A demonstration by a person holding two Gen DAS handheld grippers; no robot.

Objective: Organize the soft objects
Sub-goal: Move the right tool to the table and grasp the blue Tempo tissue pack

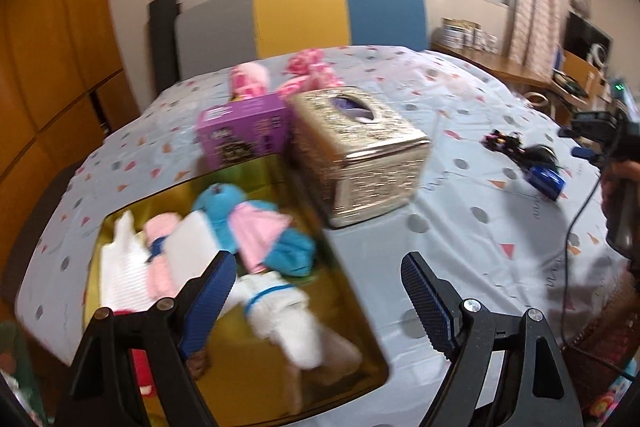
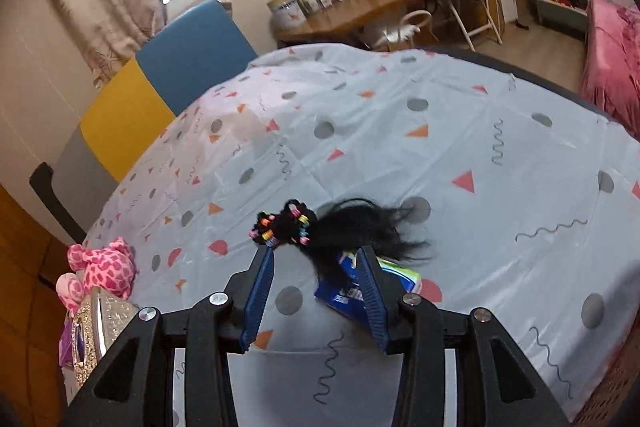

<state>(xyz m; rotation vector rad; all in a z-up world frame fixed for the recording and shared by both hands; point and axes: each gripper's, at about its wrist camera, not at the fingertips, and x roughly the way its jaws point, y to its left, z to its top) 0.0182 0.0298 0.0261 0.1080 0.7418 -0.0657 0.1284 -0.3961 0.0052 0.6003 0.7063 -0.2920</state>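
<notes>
Left gripper [image 1: 316,291] wide, empty — hovers over gold tray [image 1: 240,367] near edge, soft dolls [image 1: 256,227] inside. Right gripper [image 2: 316,291] half-open, nothing gripped — black hair bundle [image 2: 348,227] and blue packet [image 2: 348,297] lie on bed sheet [image 2: 480,147], right of tray.

You see a silver tissue box [image 1: 356,151] beside a purple carton [image 1: 244,133] on the patterned tablecloth [image 2: 460,155]; behind stands a grey, yellow and blue chair [image 1: 300,15]; the blurred shelf items are unclear.
</notes>
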